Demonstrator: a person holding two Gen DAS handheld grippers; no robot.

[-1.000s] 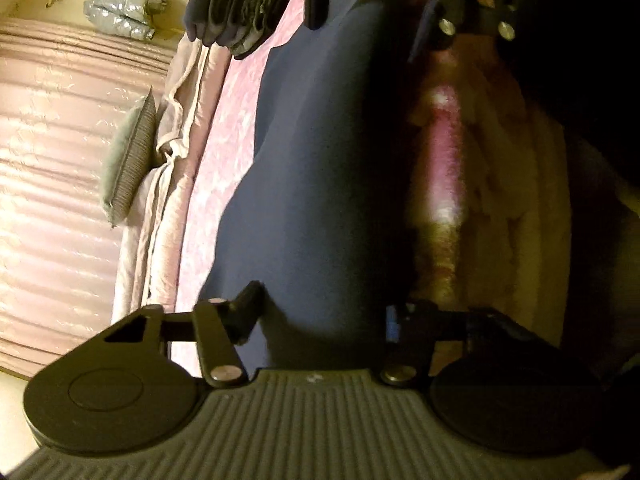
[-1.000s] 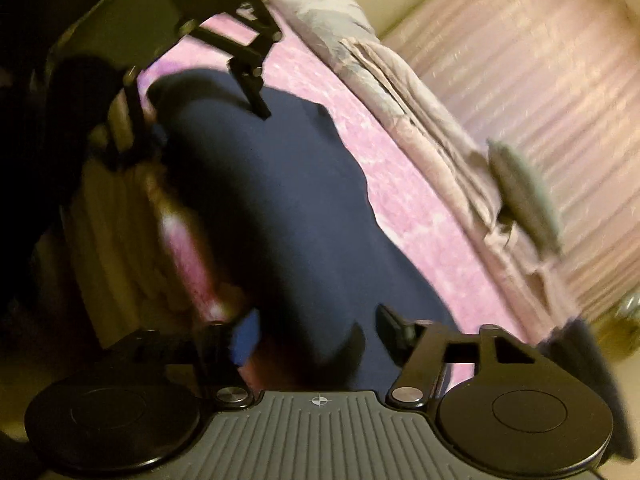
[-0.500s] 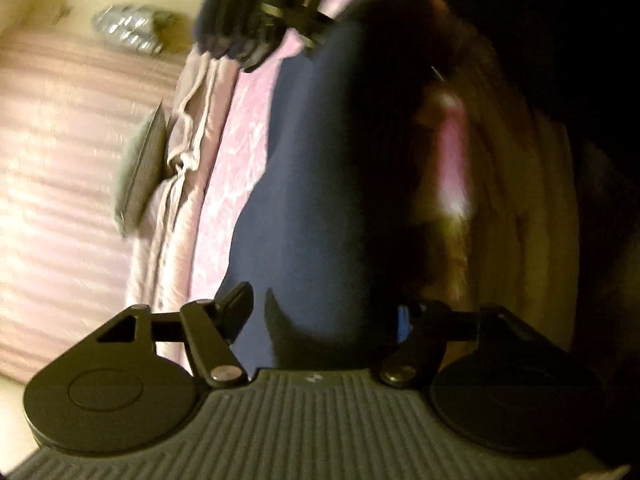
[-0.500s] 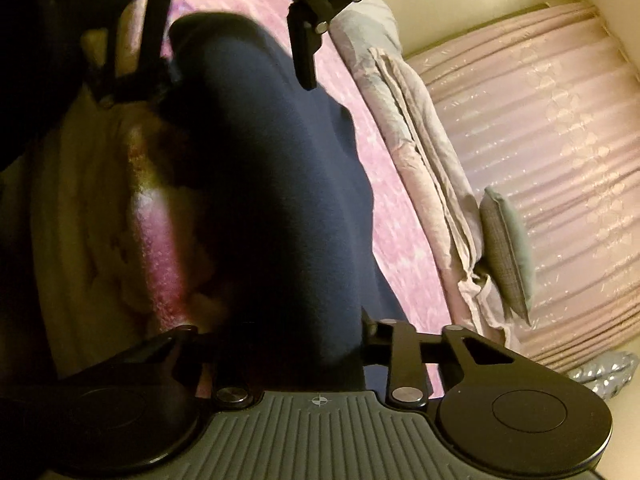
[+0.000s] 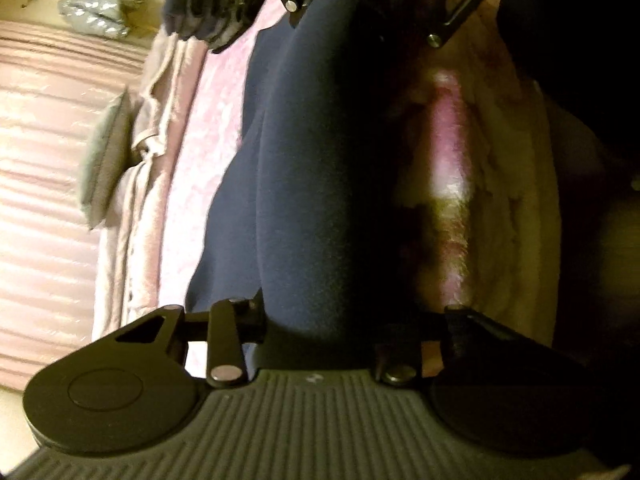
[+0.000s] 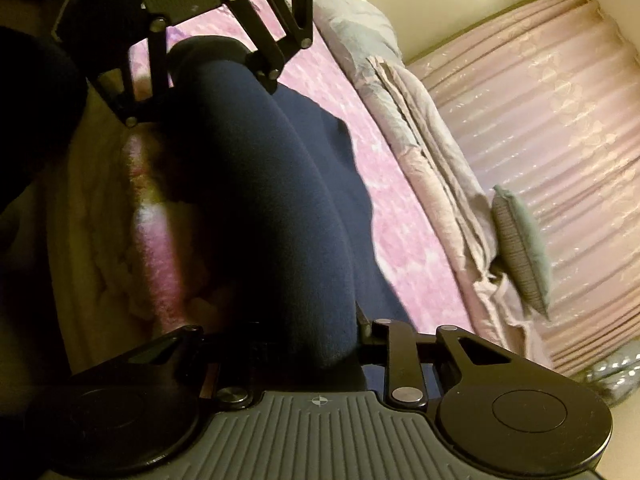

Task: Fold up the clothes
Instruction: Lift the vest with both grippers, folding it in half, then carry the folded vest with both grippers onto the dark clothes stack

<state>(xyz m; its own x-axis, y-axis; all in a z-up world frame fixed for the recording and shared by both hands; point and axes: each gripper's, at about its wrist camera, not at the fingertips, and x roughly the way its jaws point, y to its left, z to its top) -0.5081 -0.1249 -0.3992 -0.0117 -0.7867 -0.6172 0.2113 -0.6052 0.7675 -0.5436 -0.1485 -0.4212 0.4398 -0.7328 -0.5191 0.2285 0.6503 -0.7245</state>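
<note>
A navy blue garment [image 5: 312,168] stretches between my two grippers above the pink bedspread [image 5: 208,128]. My left gripper [image 5: 320,320] is shut on one end of it; cloth fills the space between the jaws and hides the fingertips. My right gripper [image 6: 304,340] is shut on the other end of the same garment [image 6: 280,208]. Each gripper shows in the other's view: the right gripper [image 5: 360,4] at the top of the left wrist view, the left gripper [image 6: 208,56] at the top of the right wrist view. The garment hangs as a thick folded band.
A pile of dark folded clothes [image 5: 208,4] lies on the bed at the far end. A folded pale quilt [image 6: 424,168] and a grey cushion [image 6: 520,248] lie along the bed's edge by pink curtains [image 6: 560,140]. A cream fluffy blanket [image 5: 504,184] borders the other side.
Both grippers have come closer together, each now larger in the other's view. The navy garment between them has bunched into a shorter, thicker band. Both holds are unchanged.
</note>
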